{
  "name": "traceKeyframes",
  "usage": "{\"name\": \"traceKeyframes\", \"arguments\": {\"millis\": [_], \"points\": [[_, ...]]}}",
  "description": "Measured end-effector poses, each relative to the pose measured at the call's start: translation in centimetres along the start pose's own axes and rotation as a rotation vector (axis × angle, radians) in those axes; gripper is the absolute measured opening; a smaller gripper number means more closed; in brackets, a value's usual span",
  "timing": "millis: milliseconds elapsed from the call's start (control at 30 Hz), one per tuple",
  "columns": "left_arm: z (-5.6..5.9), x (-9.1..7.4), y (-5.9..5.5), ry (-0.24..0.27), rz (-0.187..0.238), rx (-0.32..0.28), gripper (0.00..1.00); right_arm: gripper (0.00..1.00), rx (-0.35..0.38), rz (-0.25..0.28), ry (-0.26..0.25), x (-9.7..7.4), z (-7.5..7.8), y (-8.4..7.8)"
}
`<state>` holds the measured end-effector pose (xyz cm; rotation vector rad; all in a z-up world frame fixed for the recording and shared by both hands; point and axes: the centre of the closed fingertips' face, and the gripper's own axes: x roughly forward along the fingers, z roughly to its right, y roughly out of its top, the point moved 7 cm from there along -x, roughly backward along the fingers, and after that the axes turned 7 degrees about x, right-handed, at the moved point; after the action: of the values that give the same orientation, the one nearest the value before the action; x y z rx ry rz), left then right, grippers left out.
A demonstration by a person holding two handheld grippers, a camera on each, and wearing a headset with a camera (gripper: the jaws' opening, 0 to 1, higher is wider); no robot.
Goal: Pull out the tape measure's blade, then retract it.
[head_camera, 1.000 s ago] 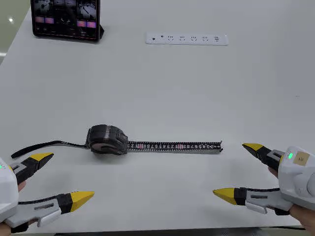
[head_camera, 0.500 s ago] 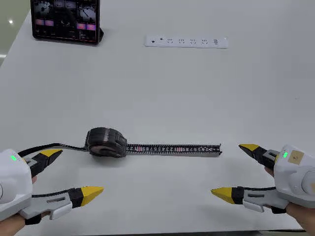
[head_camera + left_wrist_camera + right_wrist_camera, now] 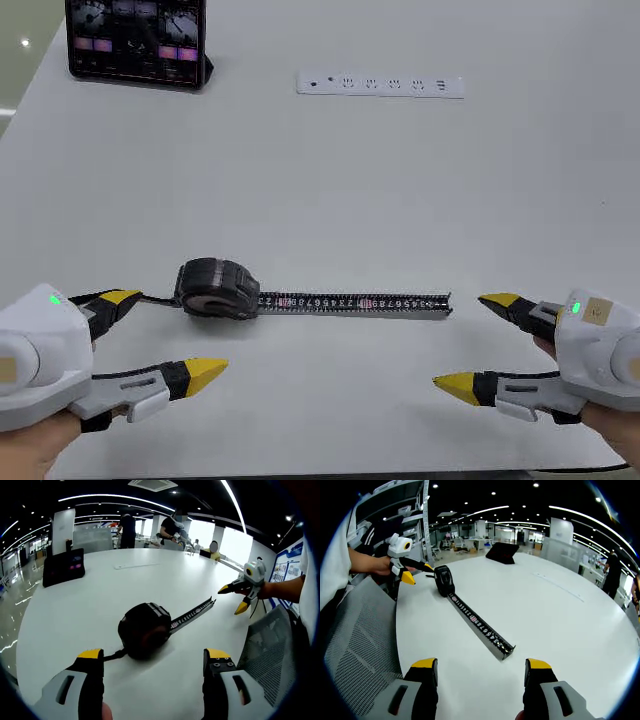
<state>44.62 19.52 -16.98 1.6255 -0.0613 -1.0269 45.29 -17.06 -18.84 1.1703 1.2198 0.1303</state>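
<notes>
**Head view.** The left hand-held gripper point(image 3: 170, 332) is open, with nothing between its jaws. The case point(image 3: 215, 288) lies on the bench point(image 3: 330, 170) just ahead of its upper jaw. The strap point(image 3: 152, 297) trails from the case back towards that jaw. The blade point(image 3: 350, 301) is out and lies flat, running from the case towards the right hand-held gripper point(image 3: 468, 340). That one is also open and empty. The blade's hook point(image 3: 447, 303) lies just short of its upper jaw tip.

**Left gripper view.** The case sits near and ahead, between the two jaws and a little nearer the left one, touching neither. The blade leaves it towards the far right, where the other hand-held gripper waits.

**Right gripper view.** The hook lies just ahead, in line with the gap between the jaws. The case is far down the blade.

The pull-out looks done, so the step in hand is probably the approach for retraction. To do it well:
- Bring the left jaws squarely over the case's flat sides, clear of the strap, so the case cannot spin.
- Have the right jaws pinch the blade just behind the hook and walk it back slowly, so it does not whip in.

Whether a lock is set, I cannot tell.
</notes>
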Motion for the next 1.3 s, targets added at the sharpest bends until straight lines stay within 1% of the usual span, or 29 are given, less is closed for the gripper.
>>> {"name": "traceKeyframes", "arguments": {"millis": [100,233,500,833,1033,1300], "points": [[-0.1,0.4,0.1,0.002,-0.001,-0.009,0.79,0.69,-0.005,-0.007,-0.001,0.0,0.2,0.0],[0.1,0.7,0.4,-0.004,0.016,-0.032,0.78,0.68,-0.013,-0.018,-0.006,0.0,0.7,0.0],[0.1,1.3,0.6,-0.006,0.029,-0.078,0.78,0.68,-0.036,-0.039,-0.009,0.2,1.5,0.0],[0.3,1.9,0.5,-0.012,0.039,-0.114,0.78,0.67,-0.044,-0.052,-0.013,0.1,2.1,0.0],[0.4,2.3,0.6,-0.017,0.039,-0.112,0.78,0.65,-0.050,-0.063,-0.005,0.2,2.3,-0.1],[0.7,2.8,1.0,-0.015,0.053,-0.124,0.77,0.64,-0.054,-0.073,-0.005,0.1,2.4,0.1]]}}
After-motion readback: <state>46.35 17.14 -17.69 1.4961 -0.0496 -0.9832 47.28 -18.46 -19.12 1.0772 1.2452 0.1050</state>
